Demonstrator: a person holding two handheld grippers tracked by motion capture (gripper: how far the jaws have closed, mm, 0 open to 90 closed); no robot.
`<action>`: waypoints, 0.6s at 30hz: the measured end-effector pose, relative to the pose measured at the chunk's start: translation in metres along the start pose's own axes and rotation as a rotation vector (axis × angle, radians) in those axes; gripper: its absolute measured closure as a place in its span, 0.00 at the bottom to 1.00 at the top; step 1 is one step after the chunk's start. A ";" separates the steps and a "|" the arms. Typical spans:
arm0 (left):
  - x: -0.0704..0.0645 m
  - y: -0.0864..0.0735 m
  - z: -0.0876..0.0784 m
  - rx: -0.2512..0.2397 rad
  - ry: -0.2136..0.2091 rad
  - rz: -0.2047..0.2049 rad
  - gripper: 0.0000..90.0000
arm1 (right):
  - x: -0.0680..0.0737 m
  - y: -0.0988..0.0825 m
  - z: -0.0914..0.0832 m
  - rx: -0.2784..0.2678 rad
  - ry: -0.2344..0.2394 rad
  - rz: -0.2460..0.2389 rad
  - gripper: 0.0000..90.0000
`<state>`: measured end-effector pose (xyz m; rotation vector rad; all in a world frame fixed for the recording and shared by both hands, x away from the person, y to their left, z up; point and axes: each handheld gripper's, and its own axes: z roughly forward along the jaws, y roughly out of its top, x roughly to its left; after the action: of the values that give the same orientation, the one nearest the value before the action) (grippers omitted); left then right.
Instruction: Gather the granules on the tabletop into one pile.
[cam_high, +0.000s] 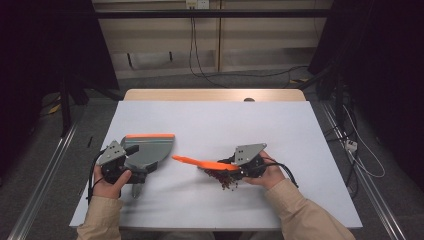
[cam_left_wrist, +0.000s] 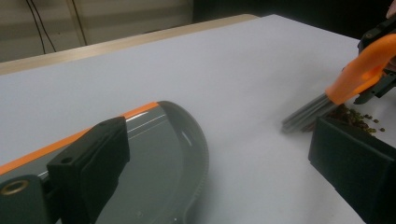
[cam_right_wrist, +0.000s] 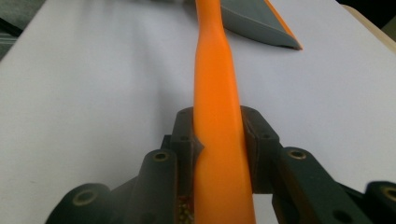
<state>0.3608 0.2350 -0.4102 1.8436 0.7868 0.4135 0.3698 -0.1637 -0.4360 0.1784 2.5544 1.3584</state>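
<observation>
A grey dustpan (cam_high: 152, 150) (cam_left_wrist: 163, 154) (cam_right_wrist: 257, 23) with an orange front lip lies on the white table (cam_high: 215, 120) at the left. My left gripper (cam_high: 131, 161) (cam_left_wrist: 217, 126) sits at its rear. The jaws stand wide apart, one over the pan and the other out over bare table beside it. My right gripper (cam_high: 235, 162) (cam_right_wrist: 218, 126) is shut on the handle of an orange brush (cam_high: 200, 162) (cam_left_wrist: 359, 70) (cam_right_wrist: 215, 70). The handle points left toward the dustpan. The brush's grey bristles (cam_left_wrist: 308, 112) rest at a small pile of brown crumbs (cam_high: 225, 181) (cam_left_wrist: 357, 116).
A wooden table edge (cam_high: 215, 95) runs along the far side of the white surface. Cables (cam_high: 200, 65) trail on the floor behind the table, and more cables (cam_high: 357, 150) lie to the right. Metal rails (cam_high: 45, 170) flank the table on both sides.
</observation>
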 end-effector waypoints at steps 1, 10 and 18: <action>0.000 0.000 0.000 0.000 0.000 0.002 0.06 | 0.001 0.000 0.000 -0.003 0.006 0.002 0.78; -0.001 0.000 0.000 0.001 0.000 0.001 0.06 | 0.003 0.000 0.000 -0.003 -0.001 0.019 0.78; -0.001 0.000 0.000 0.001 0.000 0.001 0.06 | 0.002 0.000 -0.001 -0.010 -0.013 0.020 0.78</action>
<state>0.3604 0.2339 -0.4100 1.8449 0.7860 0.4135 0.3674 -0.1637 -0.4361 0.2106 2.5411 1.3728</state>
